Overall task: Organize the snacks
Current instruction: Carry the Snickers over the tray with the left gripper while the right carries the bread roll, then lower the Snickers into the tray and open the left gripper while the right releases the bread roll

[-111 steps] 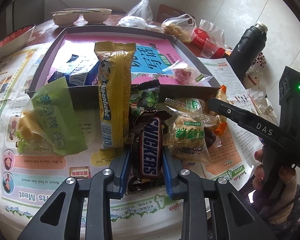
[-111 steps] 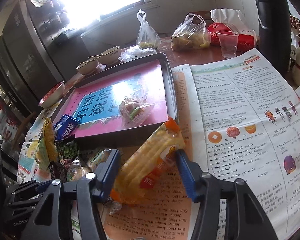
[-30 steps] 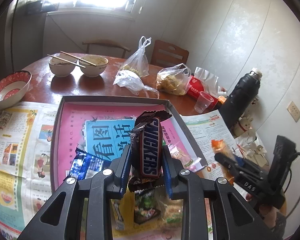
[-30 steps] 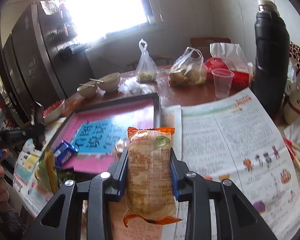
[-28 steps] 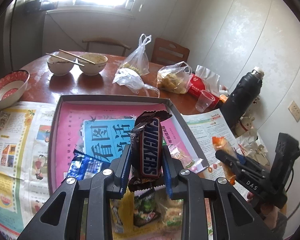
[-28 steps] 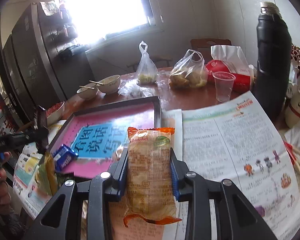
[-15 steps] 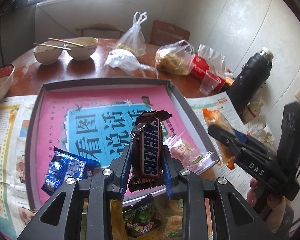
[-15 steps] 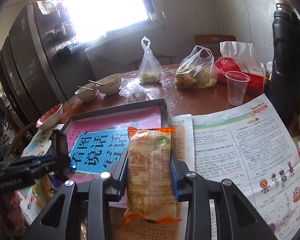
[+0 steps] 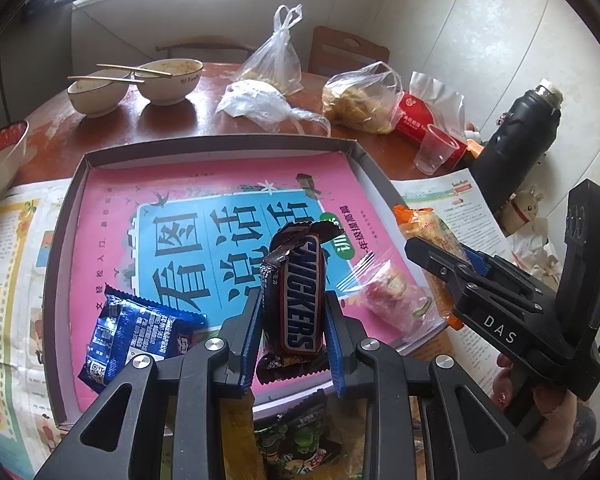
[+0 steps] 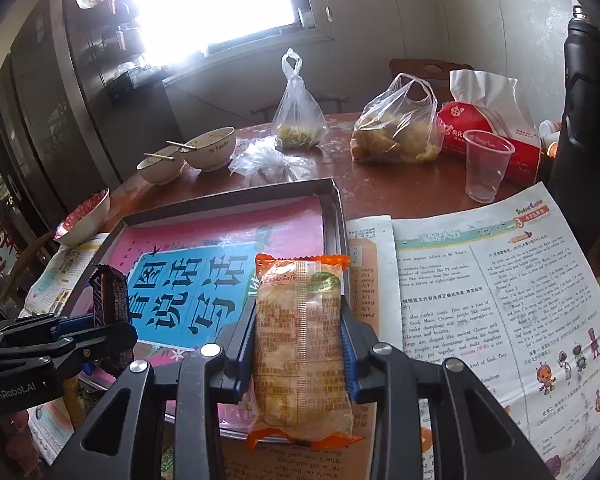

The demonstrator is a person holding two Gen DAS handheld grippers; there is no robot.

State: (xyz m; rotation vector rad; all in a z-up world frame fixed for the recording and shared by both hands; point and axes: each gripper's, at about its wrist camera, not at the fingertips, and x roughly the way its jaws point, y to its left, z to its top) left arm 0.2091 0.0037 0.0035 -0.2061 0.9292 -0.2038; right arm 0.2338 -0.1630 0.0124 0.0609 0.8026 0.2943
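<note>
My left gripper (image 9: 293, 316) is shut on a brown Snickers bar (image 9: 296, 296), held upright over the near part of the shallow grey tray (image 9: 220, 142) with a pink and blue printed floor. In that tray lie a blue snack packet (image 9: 134, 334) at the near left and a clear wrapped pink sweet (image 9: 388, 294) at the near right. My right gripper (image 10: 300, 338) is shut on an orange-edged cake packet (image 10: 300, 344), hanging over the tray's (image 10: 332, 208) right near corner. The left gripper (image 10: 96, 326) with the Snickers bar (image 10: 110, 296) shows at the left of the right wrist view.
Newspaper (image 10: 480, 288) covers the table right of the tray. Behind it stand two bowls with chopsticks (image 9: 168, 78), plastic bags of food (image 9: 360, 98), a red tissue pack (image 10: 488, 128), a clear plastic cup (image 10: 486, 164) and a black flask (image 9: 516, 140). A green snack packet (image 9: 300, 436) lies below my left gripper.
Both grippers have moved forward and down toward the tray, each still holding its snack. The Snickers bar now hangs over the tray floor, and the cake packet over the tray's right corner.
</note>
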